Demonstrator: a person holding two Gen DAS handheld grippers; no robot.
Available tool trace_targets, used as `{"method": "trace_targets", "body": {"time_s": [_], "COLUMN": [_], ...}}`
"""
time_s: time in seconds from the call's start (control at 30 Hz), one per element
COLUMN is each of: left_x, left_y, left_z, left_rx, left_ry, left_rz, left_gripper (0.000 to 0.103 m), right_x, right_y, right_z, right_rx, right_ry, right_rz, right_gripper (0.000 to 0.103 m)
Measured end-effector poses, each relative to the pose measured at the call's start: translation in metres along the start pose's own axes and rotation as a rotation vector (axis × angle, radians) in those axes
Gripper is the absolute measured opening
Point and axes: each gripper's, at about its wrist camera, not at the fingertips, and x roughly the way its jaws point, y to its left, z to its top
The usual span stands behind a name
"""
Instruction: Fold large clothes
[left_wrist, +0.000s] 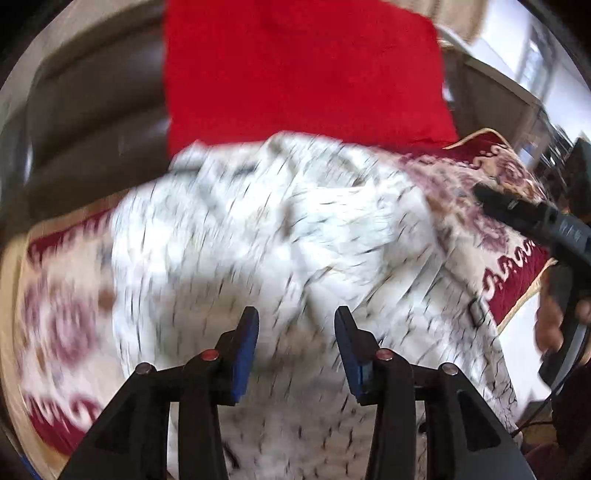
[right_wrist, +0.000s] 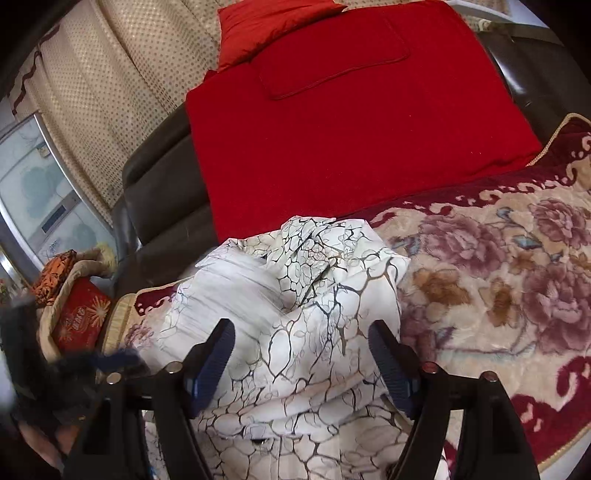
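My left gripper (left_wrist: 296, 325) and right gripper (right_wrist: 301, 341) both gape, holding nothing, above the crumpled white garment (right_wrist: 295, 332) on the floral blanket (right_wrist: 498, 288). Blur probably hides edges; I might pinch several layers.

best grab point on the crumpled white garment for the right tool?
Likely the raised fold ridge of the white garment, between the open right tool tips. Come straight down from above: the bunched fabric stands proud of the floral blanket, so the tool can pinch cloth alone.
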Motion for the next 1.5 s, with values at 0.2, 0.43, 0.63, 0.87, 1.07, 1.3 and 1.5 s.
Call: {"method": "trace_targets", "body": {"time_s": [0.2,0.43,0.63,0.87,1.07,1.3,1.5], "left_x": [-0.026,-0.014,0.042,0.057,0.029,0.03,0.044], "left_y": [0.077,0.135,0.132,0.126,0.113,0.083,0.05], "left_z": [-0.031,-0.019,-0.016,-0.027,-0.023,-0.017,-0.004], "left_rx": [-0.246,-0.375,-0.373,-0.329,-0.288,-0.222,-0.171], "left_ry": [-0.036,-0.07,0.009,0.056,-0.008,-0.004,0.009], "left_rz": [0.131,0.204,0.182,0.22,0.249,0.213,0.188], "left_gripper": [0.045,0.045,0.045,0.045,0.045,0.045,0.045], "right_x": [0.03,0.108,0.178,0.148,0.045,0.04,0.026], "right_y": [-0.004,0.005,0.028,0.086,0.07,-0.066,-0.096], "right_z": [-0.008,0.006,0.015,0.023,0.05,0.018,0.008], "right_rx": [0.085,0.225,0.159,-0.1,-0.056,0.196,0.262], "right_ry": [0.125,0.255,0.345,0.268,-0.107,-0.042,-0.04], "right_rz": [0.083,0.1,0.001,0.072,0.357,0.172,0.155], "right_gripper": [0.086,0.086,0.086,0.015,0.014,0.093,0.092]}}
